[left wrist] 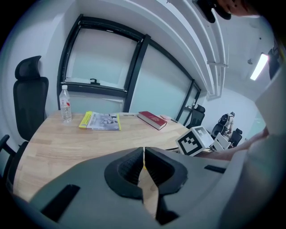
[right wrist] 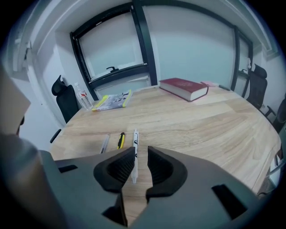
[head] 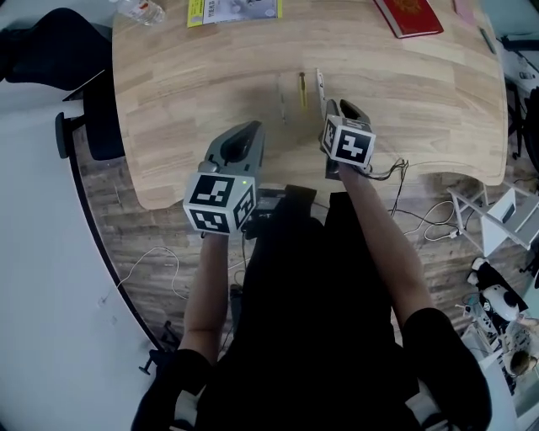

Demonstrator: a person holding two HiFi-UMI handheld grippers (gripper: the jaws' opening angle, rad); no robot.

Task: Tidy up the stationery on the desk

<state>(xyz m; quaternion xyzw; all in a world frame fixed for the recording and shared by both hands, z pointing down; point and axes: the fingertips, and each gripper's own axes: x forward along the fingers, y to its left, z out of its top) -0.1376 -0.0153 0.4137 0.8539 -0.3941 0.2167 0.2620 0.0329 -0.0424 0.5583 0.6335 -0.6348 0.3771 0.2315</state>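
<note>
Around the white pen (right wrist: 135, 141), the wooden desk (head: 210, 101) lies mostly bare. A red book (head: 410, 15) sits far beyond the pen and off to its right, at the desk's far edge. A yellow booklet (head: 232, 10) and a water bottle (head: 141, 10) sit far beyond the pen and to its left.

The left gripper (left wrist: 144, 154) hangs to the pen's left and nearer the person, its jaws pressed together with nothing between them. The right gripper (right wrist: 141, 152) is by far the nearer, poised right over the pen's near end. Its jaws stand apart with one on either side of the shaft, and the pads do not press on it, so the pen looks to be resting on the desk rather than held.

The pen's long axis runs straight away from the person, in line with the way the right gripper points, so its jaws would close across the shaft. A yellow pen (head: 302, 88) lies just left of the white pen and parallel to it. A pale grey pen (head: 281, 94) lies a little further left, and all three are apart.
</note>
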